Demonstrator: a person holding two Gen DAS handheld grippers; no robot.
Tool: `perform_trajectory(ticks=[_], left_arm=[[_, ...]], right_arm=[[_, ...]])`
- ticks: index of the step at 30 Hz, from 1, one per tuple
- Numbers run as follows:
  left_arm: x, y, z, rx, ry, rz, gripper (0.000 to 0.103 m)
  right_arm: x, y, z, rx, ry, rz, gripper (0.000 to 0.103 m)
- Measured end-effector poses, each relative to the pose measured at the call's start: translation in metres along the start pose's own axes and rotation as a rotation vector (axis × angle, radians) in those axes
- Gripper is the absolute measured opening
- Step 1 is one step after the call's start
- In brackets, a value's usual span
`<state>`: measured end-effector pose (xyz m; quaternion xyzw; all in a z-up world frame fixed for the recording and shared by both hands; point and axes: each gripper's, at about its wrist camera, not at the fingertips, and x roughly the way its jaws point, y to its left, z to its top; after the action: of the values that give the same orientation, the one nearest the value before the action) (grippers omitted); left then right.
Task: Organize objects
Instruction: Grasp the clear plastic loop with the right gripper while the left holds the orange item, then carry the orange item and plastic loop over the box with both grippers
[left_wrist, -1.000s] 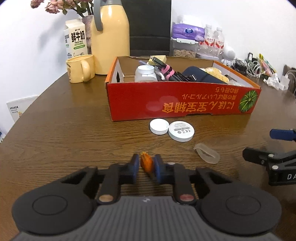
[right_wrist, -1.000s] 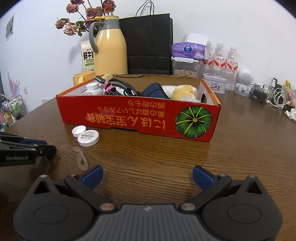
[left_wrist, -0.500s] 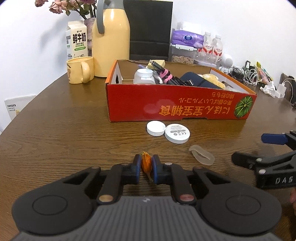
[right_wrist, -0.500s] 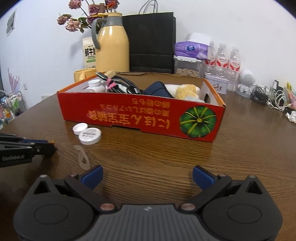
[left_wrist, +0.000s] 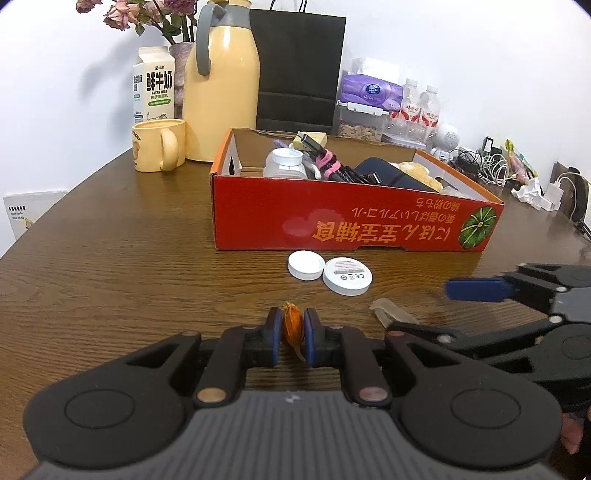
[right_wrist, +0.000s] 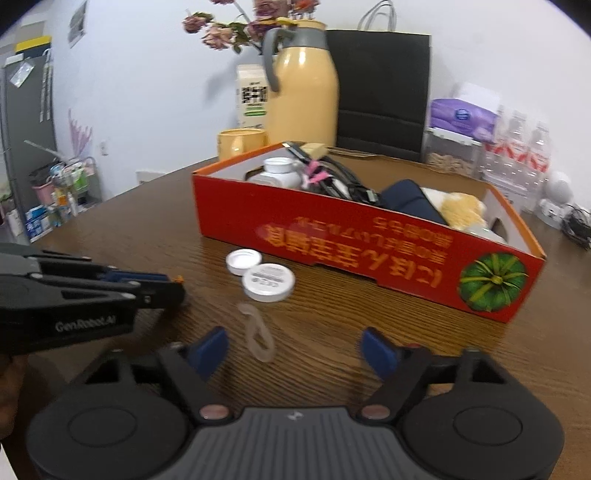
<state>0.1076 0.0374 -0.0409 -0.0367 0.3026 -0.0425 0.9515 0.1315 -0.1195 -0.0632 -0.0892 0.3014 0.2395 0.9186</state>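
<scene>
The left gripper (left_wrist: 291, 338) pinches a small orange dried bud (left_wrist: 293, 326); the right gripper (right_wrist: 293, 349) (jaws just narrowing, nothing clamped) should centre the translucent soft rubbery loop (right_wrist: 258, 334) between its fingers before closing.

A: What hides under the left tongs (left_wrist: 292, 336)?

B: The lower tip of the orange dried flower (left_wrist: 293, 326). The right tongs (left_wrist: 436, 306) cover one end of the clear silicone piece (left_wrist: 391, 314).

A: And the right wrist view?

B: Blurred; the red box (right_wrist: 354, 240) lettering smears, and the left tongs (right_wrist: 173, 288) run off the left edge.
</scene>
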Motion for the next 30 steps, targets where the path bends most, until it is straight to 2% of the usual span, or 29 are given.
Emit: perform_trajectory(ticks=[5,8,12,14,18,21,30], left_arm=[[0.000,0.002,0.000,-0.014,0.000,-0.011,0.014],[0.000,0.003,0.000,-0.015,-0.001,-0.019,0.014],[0.000,0.003,0.000,-0.014,-0.001,-0.028,0.014],[0.000,0.002,0.000,-0.014,-0.002,-0.028,0.014],[-0.001,0.002,0.001,-0.014,-0.002,-0.029,0.014],[0.000,0.002,0.001,-0.014,0.000,-0.030,0.014],[-0.008,0.003,0.008,-0.019,-0.012,-0.034,0.014]], right_arm=[[0.006,0.009,0.006,-0.032,0.004,0.025,0.050],[0.010,0.011,0.006,-0.036,0.018,0.035,0.047],[0.011,0.010,0.005,-0.030,0.022,0.060,0.029],[0.011,0.011,0.005,-0.034,0.021,0.067,0.026],[0.010,0.012,0.004,-0.039,0.016,0.079,0.009],[0.008,0.013,0.003,-0.036,0.006,0.085,0.005],[-0.006,0.008,0.007,-0.007,-0.061,0.085,0.004]])
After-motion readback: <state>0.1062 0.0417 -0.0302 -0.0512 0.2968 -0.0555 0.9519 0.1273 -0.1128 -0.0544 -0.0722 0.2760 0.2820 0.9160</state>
